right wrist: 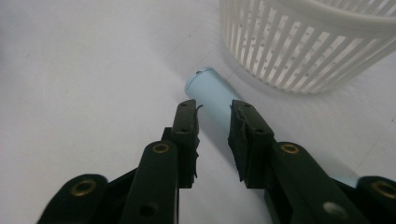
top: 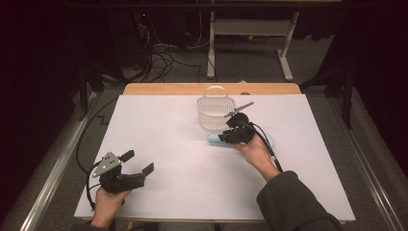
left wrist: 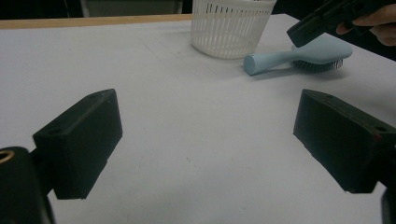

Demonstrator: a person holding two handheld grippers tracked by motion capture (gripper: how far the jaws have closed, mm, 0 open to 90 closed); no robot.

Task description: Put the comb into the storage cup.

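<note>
From the high view, my left gripper (top: 139, 162) sat near the front left corner of the white surface (top: 168, 144), its jaws spread wide with nothing between them, my left hand (top: 107, 199) behind it. My right gripper (top: 230, 131) was out past the middle of the surface, held in my right hand (top: 255, 149), low over the light blue brush (top: 267, 141). The brush lay flat, its handle end toward the left, just in front of the white basket (top: 215, 111). The basket stood upright near the far edge, its hoop handle raised.

In the left gripper view, both black jaws stood far apart over bare surface. Beyond them the brush (left wrist: 299, 58) lay bristles down with its round handle end pointing at me, close to the basket (left wrist: 229, 28) but apart from it. My right gripper (left wrist: 322, 21) hung just above the brush head, fingers (left wrist: 378, 25) wrapped round it.

In the right gripper view, the jaws of my right gripper (right wrist: 214, 135) were drawn in narrow on either side of the brush handle (right wrist: 210, 91), which ran up between them toward the basket (right wrist: 308, 46). A sliver of gap showed along each pad (right wrist: 243, 135), so I could not tell whether they were pinching the handle yet. The handle's capped end lay just short of the basket's slatted wall
</note>
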